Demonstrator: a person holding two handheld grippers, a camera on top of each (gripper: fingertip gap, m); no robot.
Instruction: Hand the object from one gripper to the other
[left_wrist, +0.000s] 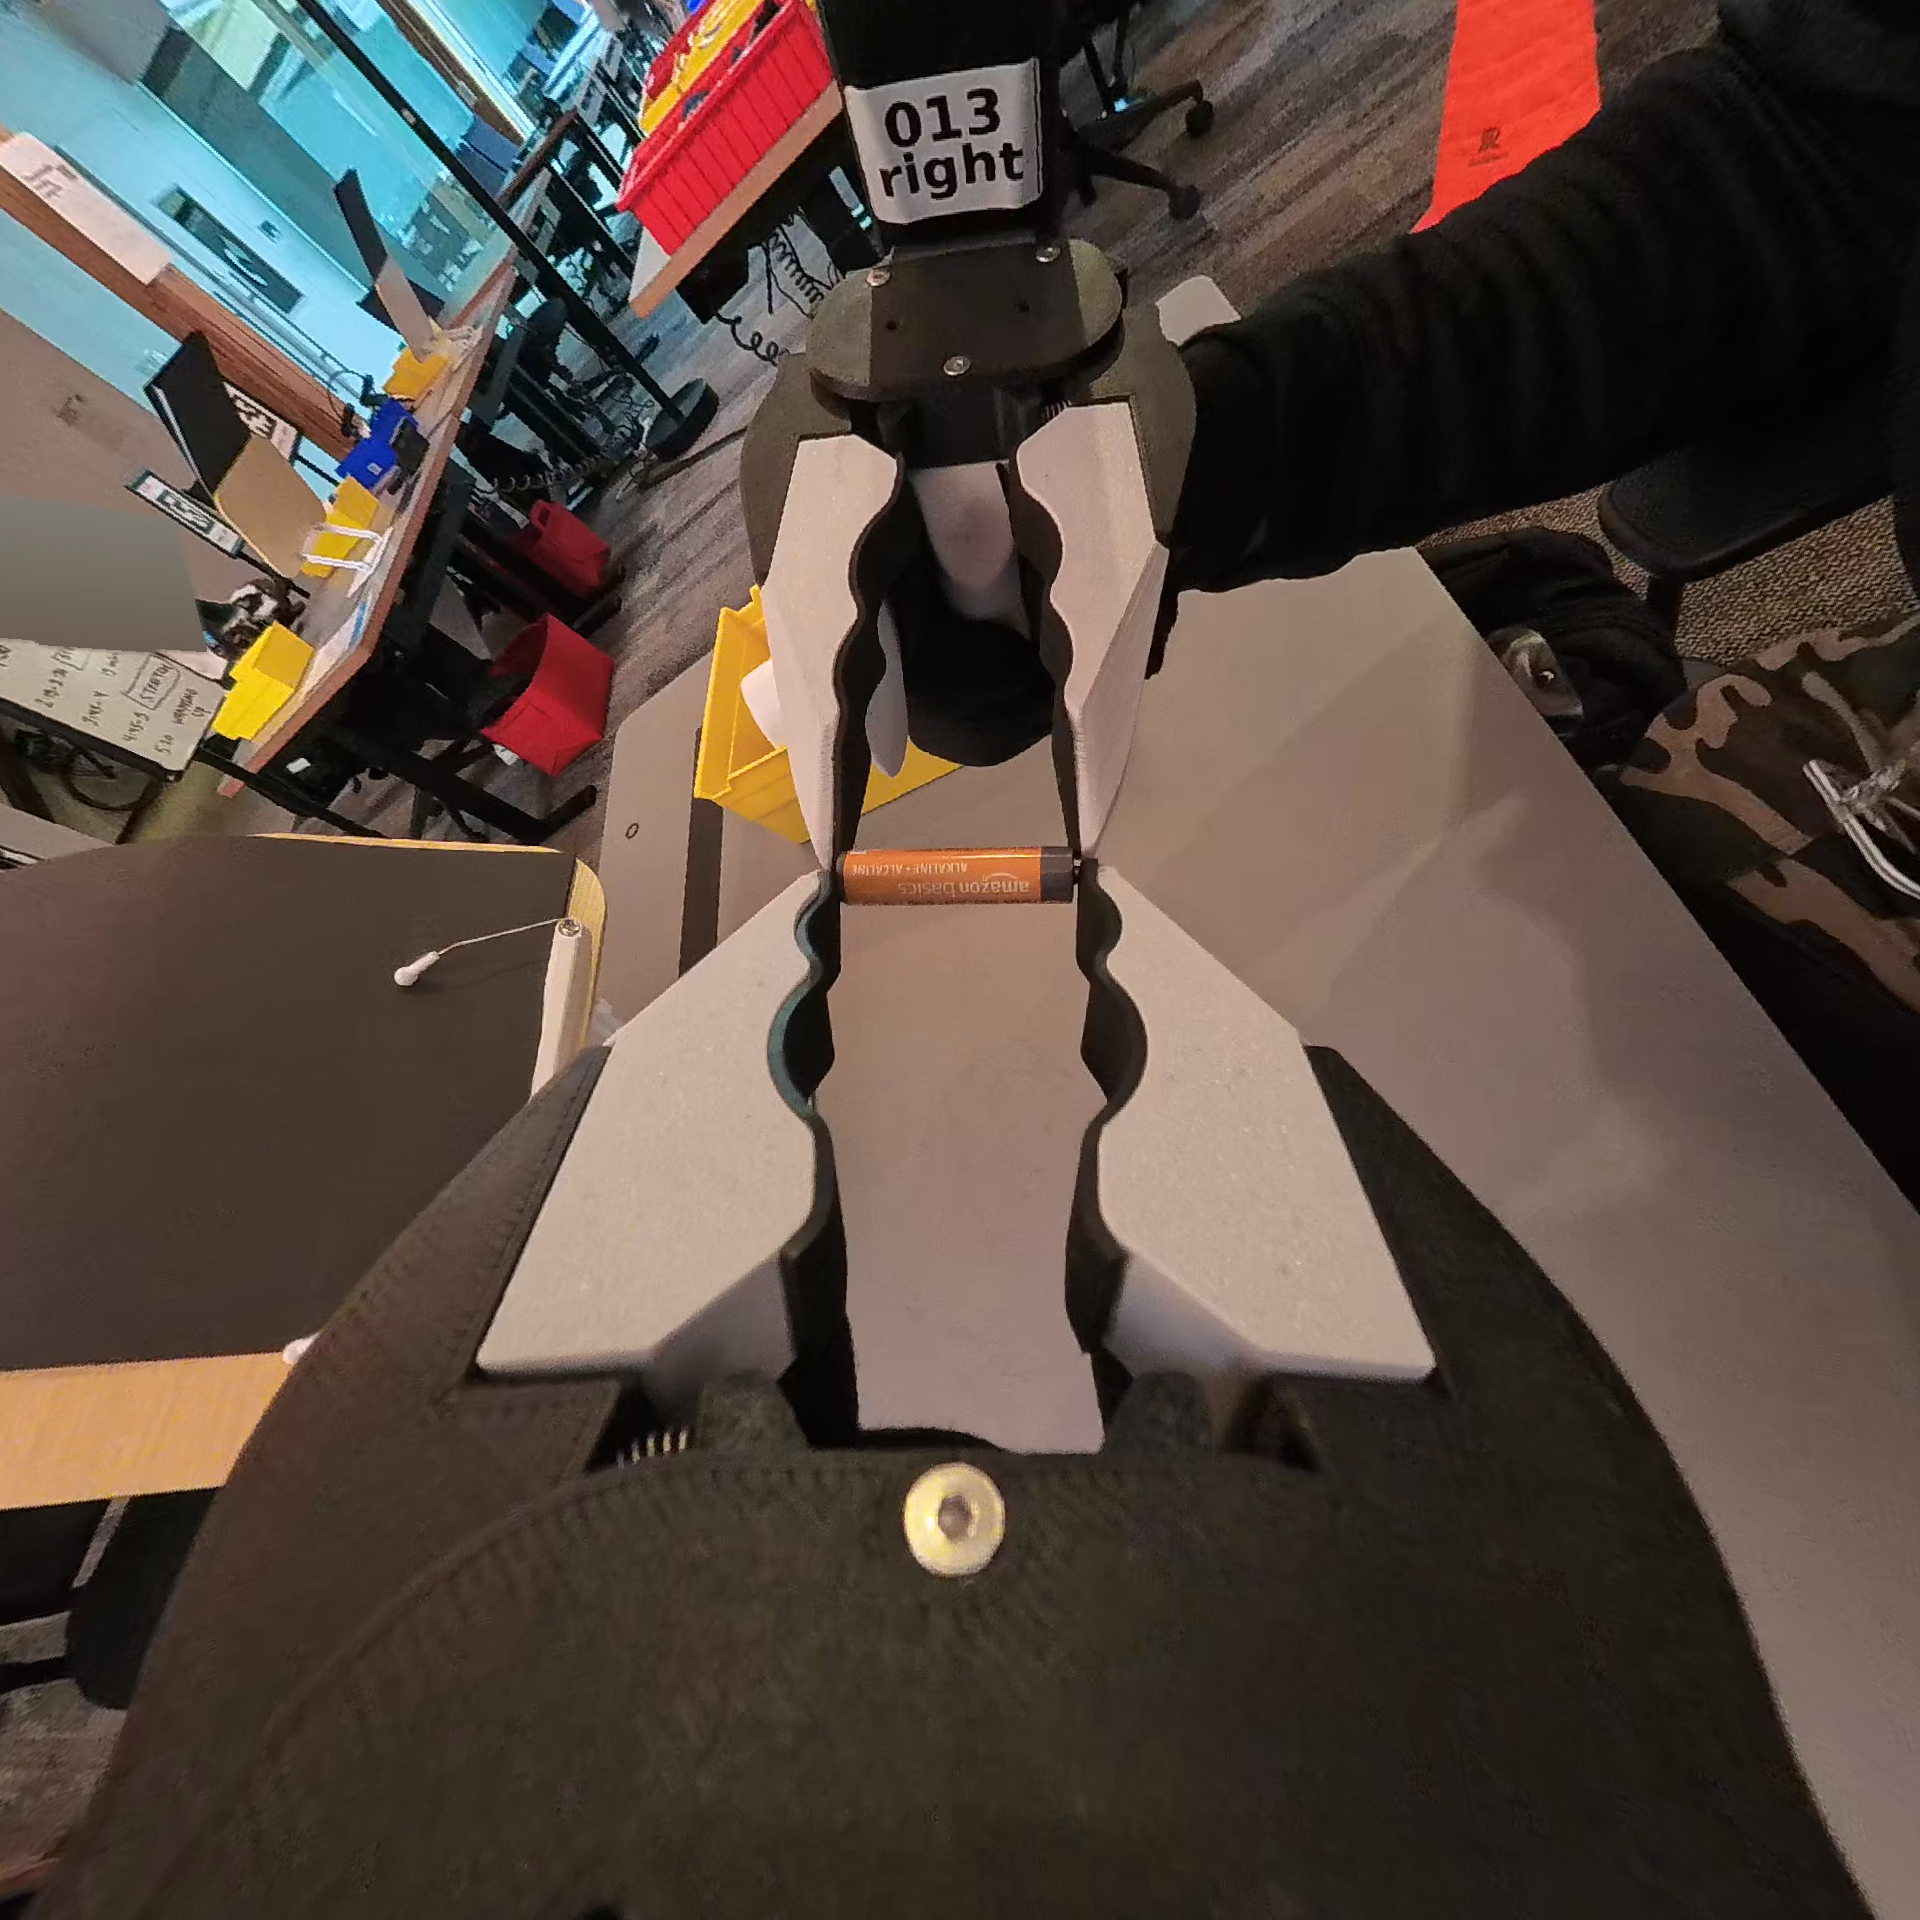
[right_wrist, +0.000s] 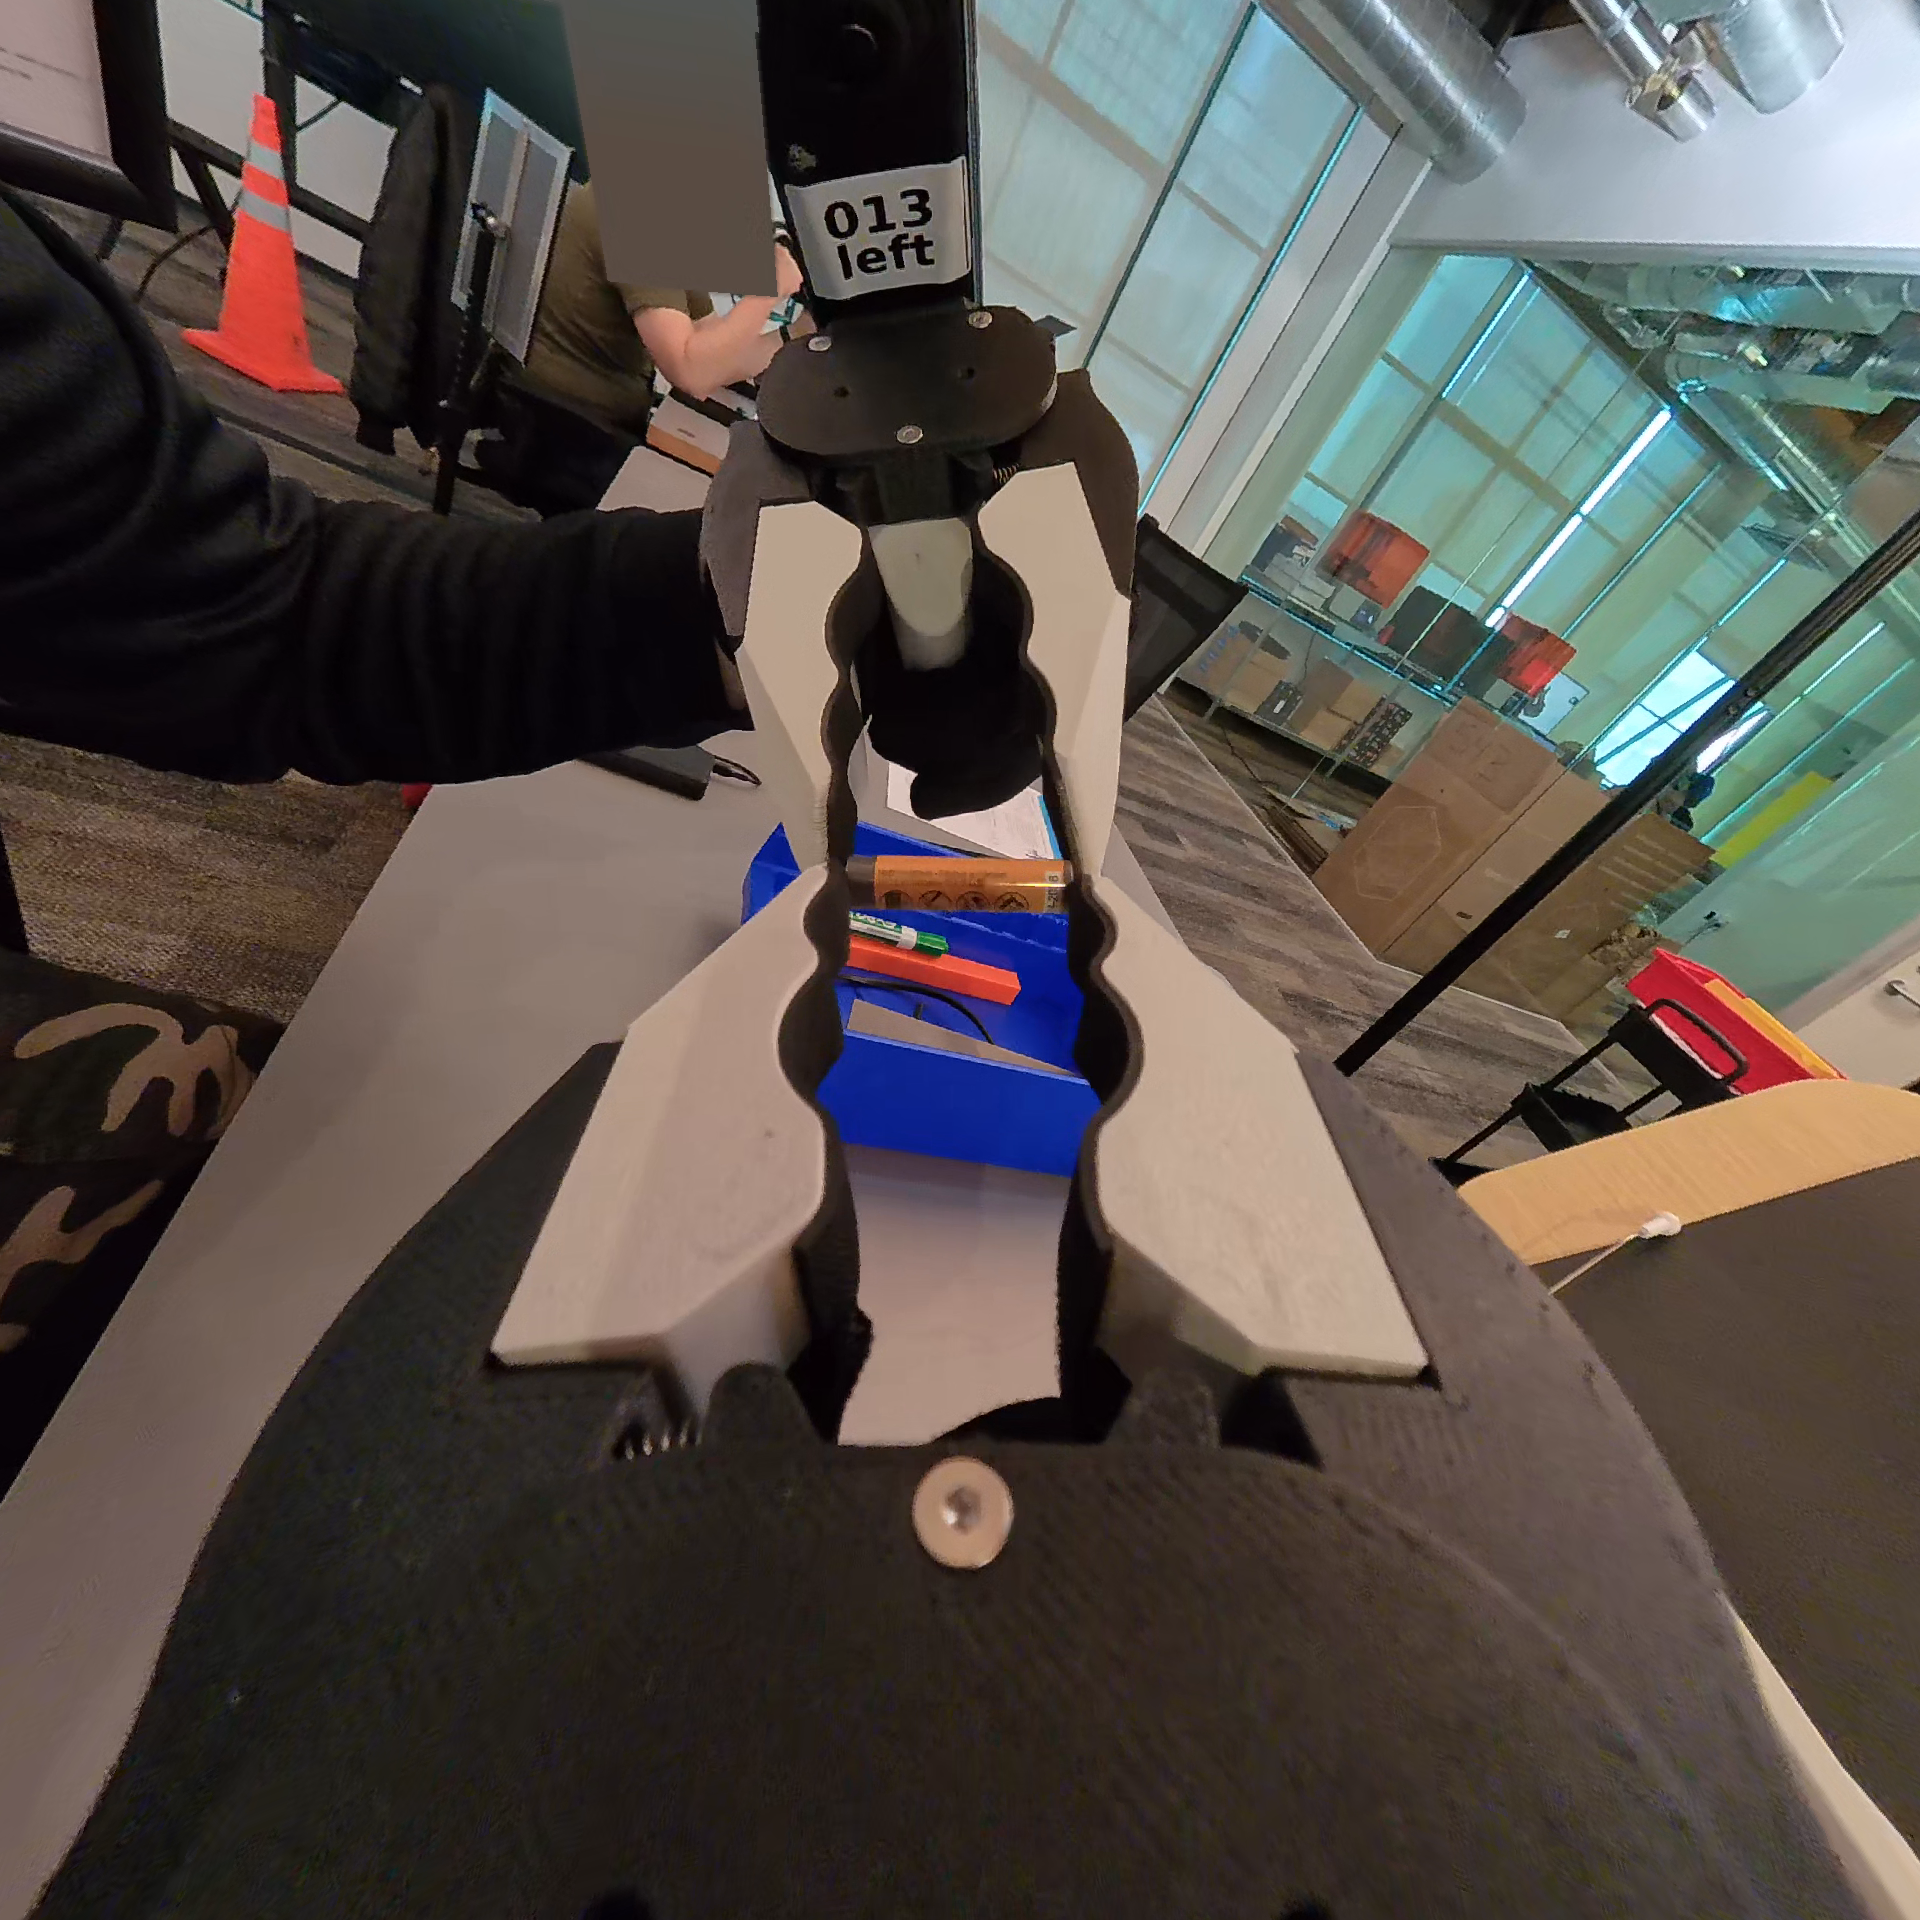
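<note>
An orange and black battery (left_wrist: 956, 876) hangs crosswise in the air above the grey table (left_wrist: 1351, 883). My left gripper (left_wrist: 956, 896) and my right gripper (left_wrist: 956, 847) face each other tip to tip. Both sets of fingertips press on the battery's two ends, and both jaws are equally narrow. In the right wrist view the battery (right_wrist: 956, 883) sits between my right gripper's tips (right_wrist: 956, 902), with the left gripper (right_wrist: 951, 840) coming in from the far side. A black-sleeved arm (left_wrist: 1507, 395) holds the right gripper.
A yellow bin (left_wrist: 743, 769) stands on the table behind the right gripper. A blue bin (right_wrist: 956, 1101) with a marker and an orange bar lies below the battery. A black-topped table (left_wrist: 260, 1091) is alongside. A person sits at the back (right_wrist: 613, 343). The grippers are tip to tip, or close to it.
</note>
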